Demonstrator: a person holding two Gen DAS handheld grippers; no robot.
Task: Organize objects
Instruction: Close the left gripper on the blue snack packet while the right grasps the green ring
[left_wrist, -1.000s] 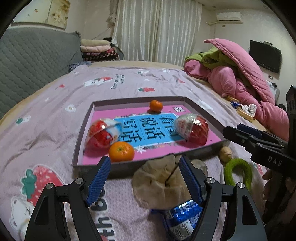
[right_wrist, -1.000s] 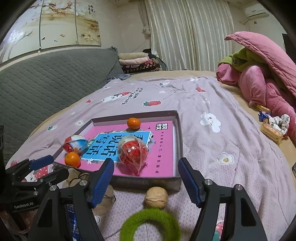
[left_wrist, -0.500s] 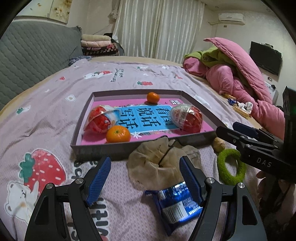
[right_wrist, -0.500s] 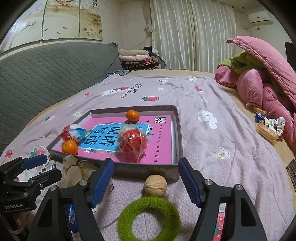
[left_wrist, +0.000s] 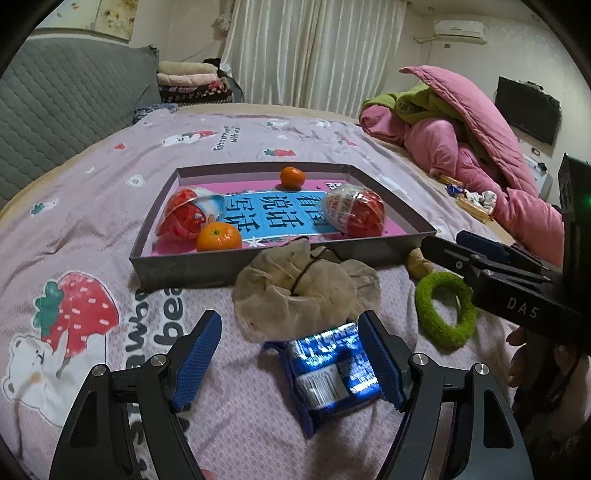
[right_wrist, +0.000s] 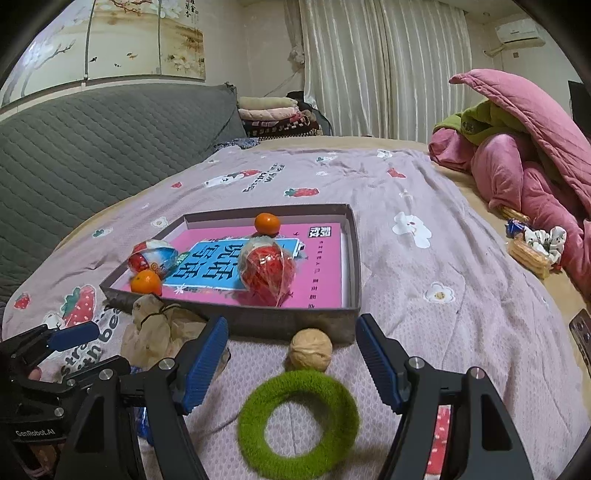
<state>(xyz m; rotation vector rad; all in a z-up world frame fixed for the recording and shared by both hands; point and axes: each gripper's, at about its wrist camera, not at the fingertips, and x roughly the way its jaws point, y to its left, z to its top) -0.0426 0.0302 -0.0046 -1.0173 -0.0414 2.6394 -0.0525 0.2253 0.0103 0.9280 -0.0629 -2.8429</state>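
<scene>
1. The bed cover carries everything; in the left wrist view more of it shows now below the tray than a second ago, and the strawberry-and-bear print has come into sight at lower left, so that camera has drawn back from the tray.
2. The shallow grey tray sits mid-bed as before, and its load is unchanged: two foil-wrapped red eggs, one at the left and one at the right, plus two small oranges, one at the near edge and one at the far side; I judge these already sorted.
3. The beige tied pouch lies against the tray's near wall, outside it; a second ago it sat between the left pads, now it lies beyond their tips.
4. The green fuzzy ring lies on the cover between the arms of the right gripper, untouched; that gripper has barely shifted and stands spread wide and empty.
5. The blue snack packet now lies between the pads of the left gripper, which is spread wide, its right pad just beside the packet without pinching; I judge the packet its next pick.
6. The walnut rests just outside the tray wall, near the ring.
</scene>
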